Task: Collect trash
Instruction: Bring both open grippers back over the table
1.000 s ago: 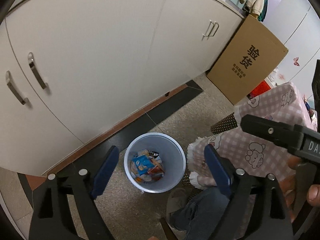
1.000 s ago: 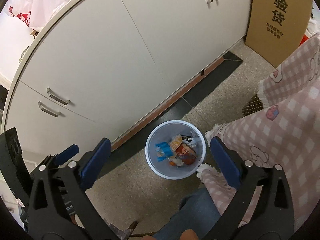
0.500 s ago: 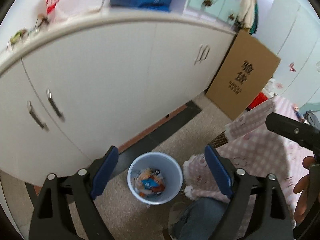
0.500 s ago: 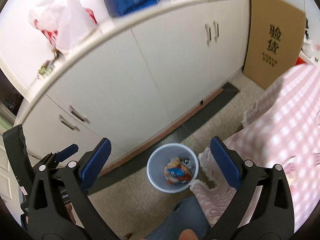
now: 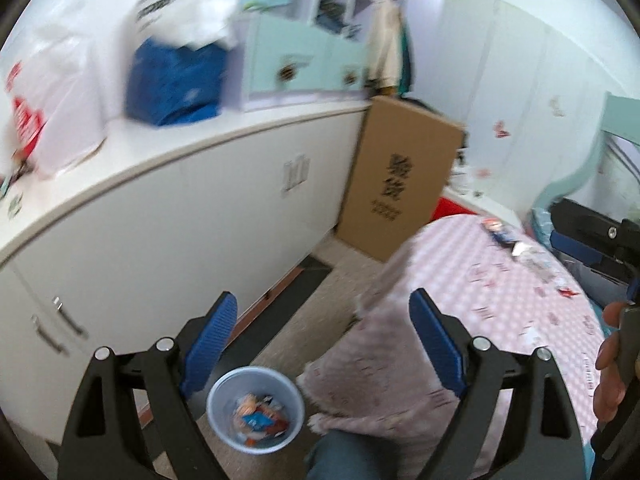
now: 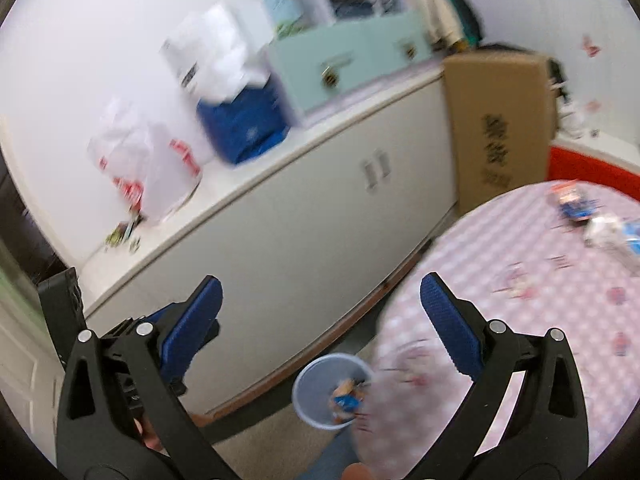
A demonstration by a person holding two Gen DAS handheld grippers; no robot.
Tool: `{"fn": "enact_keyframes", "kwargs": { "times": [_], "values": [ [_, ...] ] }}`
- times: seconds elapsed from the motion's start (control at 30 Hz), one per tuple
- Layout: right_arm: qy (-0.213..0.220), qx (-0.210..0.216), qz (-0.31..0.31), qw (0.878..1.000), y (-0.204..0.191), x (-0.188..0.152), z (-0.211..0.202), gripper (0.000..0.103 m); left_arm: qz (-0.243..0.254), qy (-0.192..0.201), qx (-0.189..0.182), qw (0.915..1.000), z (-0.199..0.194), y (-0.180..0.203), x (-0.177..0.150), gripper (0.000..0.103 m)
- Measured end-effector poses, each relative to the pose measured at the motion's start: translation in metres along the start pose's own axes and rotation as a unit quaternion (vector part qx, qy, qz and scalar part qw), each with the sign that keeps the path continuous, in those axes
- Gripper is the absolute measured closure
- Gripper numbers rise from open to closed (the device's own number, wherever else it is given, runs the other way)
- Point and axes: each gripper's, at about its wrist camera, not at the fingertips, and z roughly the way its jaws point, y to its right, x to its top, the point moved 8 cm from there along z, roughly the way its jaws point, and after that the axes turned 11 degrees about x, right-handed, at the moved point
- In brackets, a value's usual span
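A small grey-white bin (image 5: pixel 228 394) holding several snack wrappers stands on the floor by the table; it also shows in the right wrist view (image 6: pixel 310 404). My left gripper (image 5: pixel 324 320) is open and empty, high above the bin. My right gripper (image 6: pixel 320 304) is open and empty, also high up. Loose wrappers (image 5: pixel 505 237) lie at the far side of the pink checked tablecloth (image 5: pixel 500 312); in the right wrist view the wrappers (image 6: pixel 576 206) lie on the same cloth (image 6: pixel 540 320). The right gripper shows at the right edge of the left wrist view (image 5: pixel 600 240).
A long white cabinet (image 5: pixel 160 216) runs along the wall, with plastic bags (image 5: pixel 52 92), a blue bag (image 5: pixel 172 80) and a mint drawer box (image 5: pixel 296 56) on top. A tall cardboard box (image 5: pixel 396 184) leans at its end. My knee (image 5: pixel 340 456) is near the bin.
Both grippers have lifted and tilted up from the bin; the cabinet top, far wall and table top with wrappers have come into view. Both stay open and empty.
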Motion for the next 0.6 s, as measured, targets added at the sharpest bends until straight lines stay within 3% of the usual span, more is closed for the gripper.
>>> {"fn": "enact_keyframes", "kwargs": {
  "times": [0.3, 0.5, 0.6],
  "values": [
    [0.052, -0.148, 0.036, 0.987, 0.120, -0.011, -0.130, 0.006, 0.070, 0.018, -0.069, 0.9950, -0.009, 0.119, 0.008, 0.017],
    [0.073, -0.217, 0.098, 0.969, 0.202, -0.037, -0.199, 0.006, 0.120, 0.014, -0.108, 0.9868, -0.001, 0.192, -0.001, 0.017],
    [0.073, -0.243, 0.114, 0.961, 0.231, -0.045, -0.214, 0.006, 0.145, 0.012, -0.126, 0.9814, 0.008, 0.236, -0.004, 0.017]
  ]
}}
